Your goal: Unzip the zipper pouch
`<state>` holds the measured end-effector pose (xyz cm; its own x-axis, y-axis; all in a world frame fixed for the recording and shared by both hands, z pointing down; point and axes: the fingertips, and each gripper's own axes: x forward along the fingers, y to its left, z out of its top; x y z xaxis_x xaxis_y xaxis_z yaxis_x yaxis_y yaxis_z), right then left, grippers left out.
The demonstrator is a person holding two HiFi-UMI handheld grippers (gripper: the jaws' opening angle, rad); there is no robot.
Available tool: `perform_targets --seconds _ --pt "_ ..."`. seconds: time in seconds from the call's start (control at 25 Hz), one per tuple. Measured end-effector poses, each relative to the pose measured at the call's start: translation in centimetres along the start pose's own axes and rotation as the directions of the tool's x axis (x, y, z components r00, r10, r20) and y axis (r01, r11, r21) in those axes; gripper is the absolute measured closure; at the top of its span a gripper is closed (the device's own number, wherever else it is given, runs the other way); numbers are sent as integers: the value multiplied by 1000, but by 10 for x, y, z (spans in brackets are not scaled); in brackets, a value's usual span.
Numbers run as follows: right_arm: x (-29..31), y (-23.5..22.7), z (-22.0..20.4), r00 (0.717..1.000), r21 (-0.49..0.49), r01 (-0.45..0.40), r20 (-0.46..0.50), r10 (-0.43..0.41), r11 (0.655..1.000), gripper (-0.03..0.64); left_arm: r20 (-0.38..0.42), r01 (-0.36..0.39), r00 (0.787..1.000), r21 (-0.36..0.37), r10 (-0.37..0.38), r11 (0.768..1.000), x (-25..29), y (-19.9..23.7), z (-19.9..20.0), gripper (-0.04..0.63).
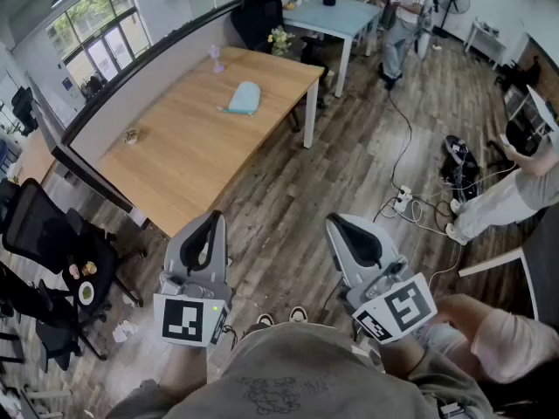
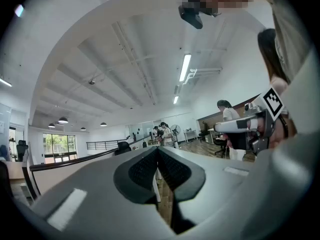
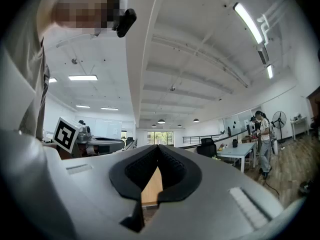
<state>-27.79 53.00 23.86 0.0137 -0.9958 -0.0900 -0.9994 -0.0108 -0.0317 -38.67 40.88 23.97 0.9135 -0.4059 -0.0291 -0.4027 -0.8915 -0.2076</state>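
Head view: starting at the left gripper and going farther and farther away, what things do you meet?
The left gripper → long light wooden table → pale blue soft zipper pouch lying on it → pale blue table, farthest.

1. Open floor (image 1: 279, 190) lies between the wooden table (image 1: 192, 147) and the left gripper (image 1: 210, 221) and right gripper (image 1: 342, 225); this way is free.
2. The table top is mostly bare around the blue pouch (image 1: 243, 99), with room on every side of it.
3. A small object (image 1: 131, 135) lies well apart, at the left edge.
4. A black chair (image 1: 44, 225) crowds the near left corner.
5. A white table leg (image 1: 310, 116) stands at the right corner.
6. Cables and a power strip (image 1: 402, 201) lie on the floor at the right.
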Motion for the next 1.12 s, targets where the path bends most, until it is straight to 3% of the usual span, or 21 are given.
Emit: perform_targets --seconds 0.36,0.52,0.64,0.68,0.76,0.84,1.12 --pt "-14 -29 -9 999 -16 47 1 -47 999 606 2 -9 1000 33 9 999 22 -4 -2 597" --pt "-27 -44 -12 997 -20 76 2 -76 997 606 8 7 1000 9 -7 1000 30 -16 -2 597" --pt "-33 -57 -1 991 -19 122 55 -121 992 603 22 -9 1000 -14 10 1000 33 -17 3 592" --pt "-35 -62 4 988 -11 137 80 -135 991 587 26 -14 1000 -17 14 1000 35 -17 4 578" --pt "-34 -74 13 982 1 152 111 -151 988 451 35 -19 999 -25 20 999 43 -15 7 501" --pt "-31 -84 15 979 -1 162 125 -161 987 436 45 -21 999 -47 23 999 52 -11 7 430" --pt "5 -112 0 982 -24 167 94 -164 986 437 38 -25 999 -62 28 998 90 10 -10 430"
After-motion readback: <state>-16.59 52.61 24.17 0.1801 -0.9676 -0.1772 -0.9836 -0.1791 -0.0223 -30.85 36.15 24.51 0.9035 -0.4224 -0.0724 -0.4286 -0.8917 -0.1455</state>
